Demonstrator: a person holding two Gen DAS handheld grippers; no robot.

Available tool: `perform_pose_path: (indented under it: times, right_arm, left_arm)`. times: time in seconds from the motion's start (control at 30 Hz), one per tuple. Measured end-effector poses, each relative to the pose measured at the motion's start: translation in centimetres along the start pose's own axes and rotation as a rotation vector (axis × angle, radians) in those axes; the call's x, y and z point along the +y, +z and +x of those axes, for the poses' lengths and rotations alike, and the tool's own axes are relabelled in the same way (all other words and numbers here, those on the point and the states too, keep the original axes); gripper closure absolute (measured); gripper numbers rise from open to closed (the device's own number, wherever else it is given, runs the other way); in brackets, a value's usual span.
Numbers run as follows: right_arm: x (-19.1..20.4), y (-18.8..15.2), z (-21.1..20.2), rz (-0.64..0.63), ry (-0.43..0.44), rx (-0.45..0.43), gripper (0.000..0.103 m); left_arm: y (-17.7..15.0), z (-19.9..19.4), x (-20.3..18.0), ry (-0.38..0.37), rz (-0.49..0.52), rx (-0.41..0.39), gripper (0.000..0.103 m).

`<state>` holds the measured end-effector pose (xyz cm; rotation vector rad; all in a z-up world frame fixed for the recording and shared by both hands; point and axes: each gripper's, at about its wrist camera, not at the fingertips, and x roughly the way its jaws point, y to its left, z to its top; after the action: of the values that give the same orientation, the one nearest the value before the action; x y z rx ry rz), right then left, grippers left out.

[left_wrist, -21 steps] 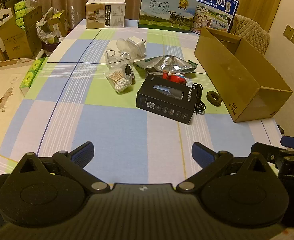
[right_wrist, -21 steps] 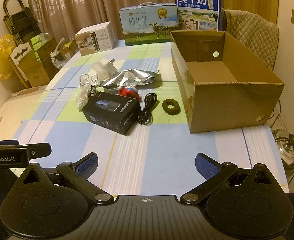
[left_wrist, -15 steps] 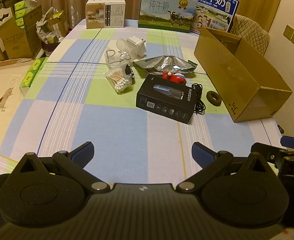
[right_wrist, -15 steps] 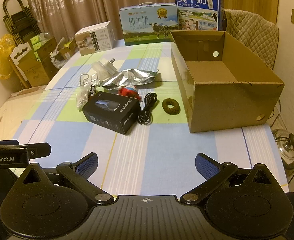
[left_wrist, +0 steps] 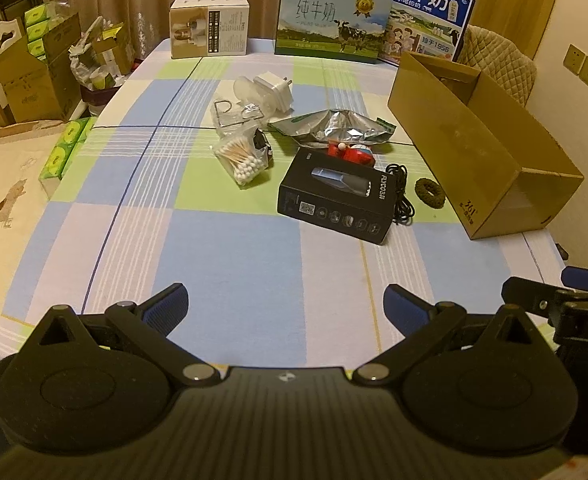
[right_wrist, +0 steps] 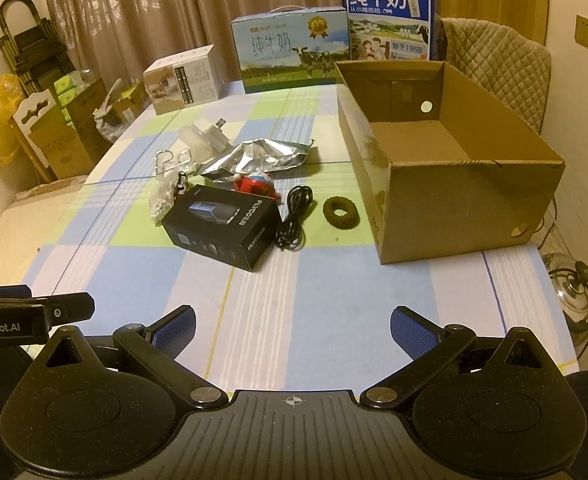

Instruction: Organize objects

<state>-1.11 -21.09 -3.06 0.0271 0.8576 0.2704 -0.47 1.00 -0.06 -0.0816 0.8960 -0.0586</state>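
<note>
On the worktop (right_wrist: 294, 292), ahead of both tongs, lies the black box (right_wrist: 222, 226), long axis slanting toward the far left; the empty cardboard carton (right_wrist: 454, 184) stands to its right; left tongs (left_wrist: 284, 304) and right tongs (right_wrist: 292, 326) gape wide, empty; the right seems nearer the carton.

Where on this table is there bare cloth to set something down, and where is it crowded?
Free: the near strip between both open grippers and the black box, and the left side beyond the cotton swabs. The cardboard box looks empty. Crowded: the cluster from the charger to the hair tie.
</note>
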Motion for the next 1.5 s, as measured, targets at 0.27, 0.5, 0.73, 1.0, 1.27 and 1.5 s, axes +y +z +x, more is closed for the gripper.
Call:
perform_pose_path:
  times: [0.27,0.5,0.73,1.0,1.27,1.5]
  right_arm:
    - [0.4,0.3,-0.1,0.001,-0.012,-0.006,0.002]
    - [0.7,0.4,0.0,-0.006,-0.012,-0.005,0.002]
    - [0.6,0.3,0.1,-0.011,-0.009,-0.004,0.002]
    - [-0.1,0.2,0.1,-0.008,-0.002,-0.008,0.002]
    - [-1.0,0.2,0.6,-0.002,0.029,-0.020,0.002]
    - [-1.0,0.8,2.5,-0.036,0.088,-0.022,0.002]
  left_arm:
    - [0.4,-0.1,0.3,-0.015,0.001,-0.003,0.001]
    - [0.6,-0.1,0.7,-0.017,-0.006,-0.001,0.001]
    - [0.6,0.0,0.9,-0.016,-0.010,-0.002,0.001]
    - [0.6,0.0,0.7,-0.016,-0.008,-0.001,0.001]
    - [0.7,0.8,0.2,-0.004,-0.005,0.015,0.001]
    - [1.8,3.2,1.3,-0.001,-0.006,0.049,0.001]
